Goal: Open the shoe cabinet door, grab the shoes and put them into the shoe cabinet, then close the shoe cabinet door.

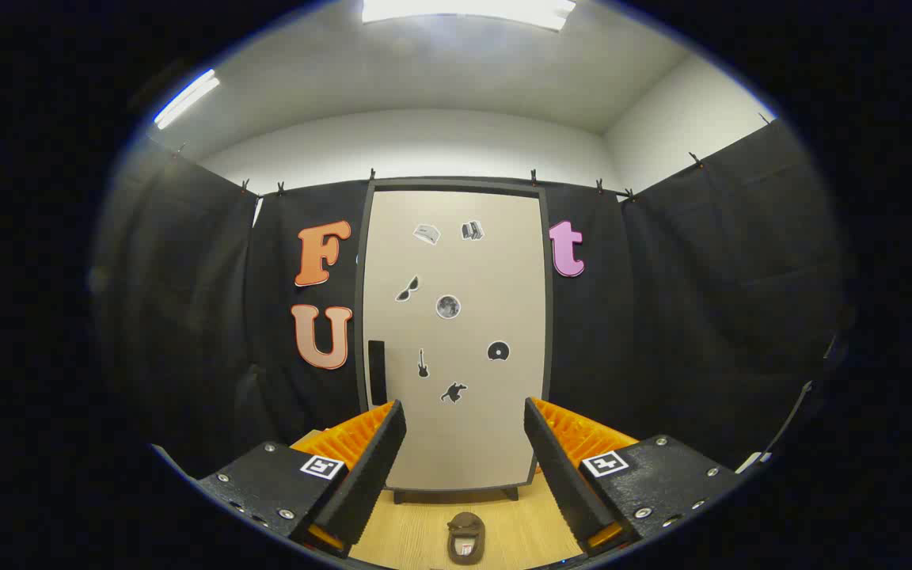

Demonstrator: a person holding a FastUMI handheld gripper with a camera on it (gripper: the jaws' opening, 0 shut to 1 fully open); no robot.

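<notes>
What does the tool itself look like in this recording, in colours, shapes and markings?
The tool has two long black fingers with ridged inner faces, backed by orange ribbed plastic. Each finger sits on a black textured block with silver screws, and each block carries a small square black-and-white marker. The fingers stand open, apart, with nothing between them; a brown shoe lies on the wooden floor between them, before the closed cabinet door.

Gripper (464,431) fingers spread wide, empty; closed cabinet door (456,332) centre frame beyond; brown shoe (465,538) bottom centre on floor (416,534).
</notes>
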